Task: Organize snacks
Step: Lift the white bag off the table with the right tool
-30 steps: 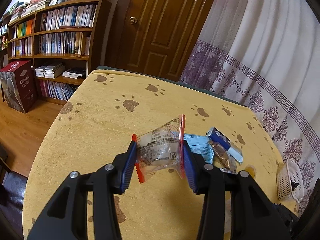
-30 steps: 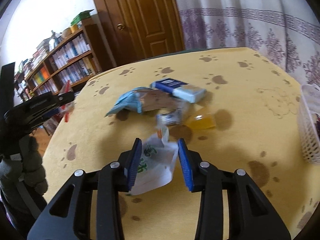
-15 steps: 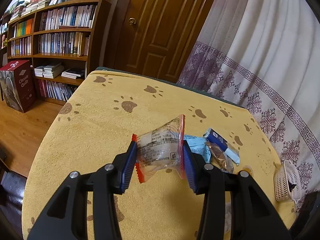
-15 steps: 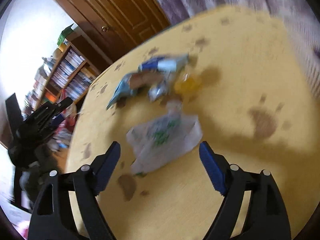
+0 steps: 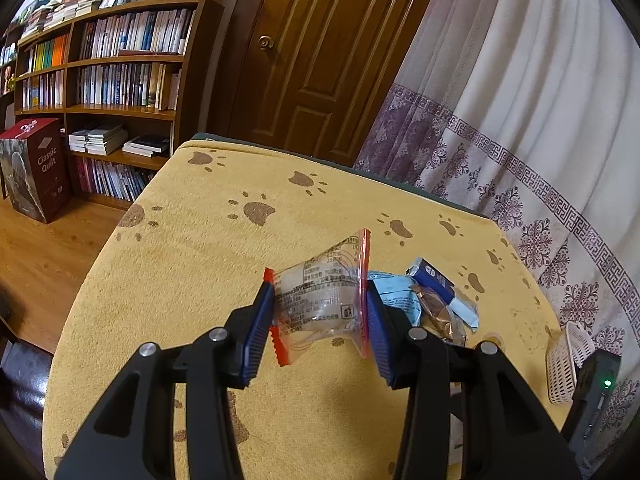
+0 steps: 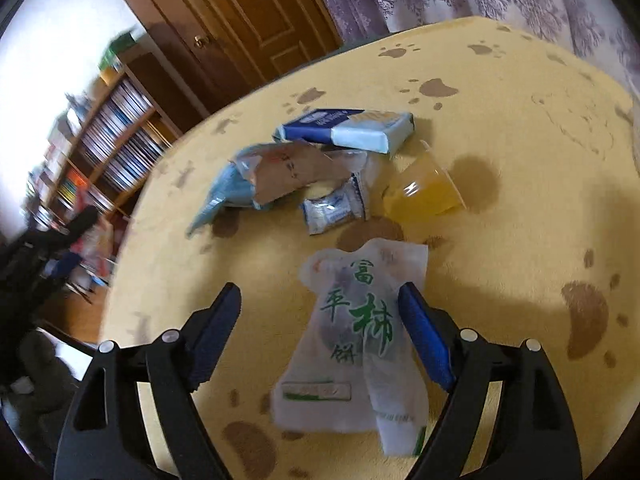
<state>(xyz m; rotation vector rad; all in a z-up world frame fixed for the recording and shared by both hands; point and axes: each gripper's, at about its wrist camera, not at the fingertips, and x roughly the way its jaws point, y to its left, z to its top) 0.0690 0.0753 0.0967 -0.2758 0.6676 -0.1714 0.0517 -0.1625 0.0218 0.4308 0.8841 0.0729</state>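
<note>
My left gripper (image 5: 318, 285) is shut on a clear snack packet with red edges (image 5: 320, 304), held above the yellow paw-print tablecloth (image 5: 192, 280). My right gripper (image 6: 320, 293) is open over a white packet with green characters (image 6: 352, 336). That packet lies flat on the cloth between the fingers, closer to the right pad (image 6: 424, 336). Beyond it lies a pile of snacks: a blue-and-white box (image 6: 352, 130), a brown and light-blue wrapper (image 6: 280, 172), a small blue-white candy (image 6: 334, 210) and an orange jelly cup (image 6: 424, 194).
A white plastic basket (image 5: 568, 360) stands at the table's right edge, next to a patterned curtain (image 5: 520, 120). A bookshelf (image 5: 112, 60) and a wooden door (image 5: 320, 52) are behind the table. A red box (image 5: 36, 168) sits on the floor at left.
My right gripper has opened and let go of the white packet, which now lies on the cloth; the gripper also dipped and rolled. The left gripper and its packet have not moved.
</note>
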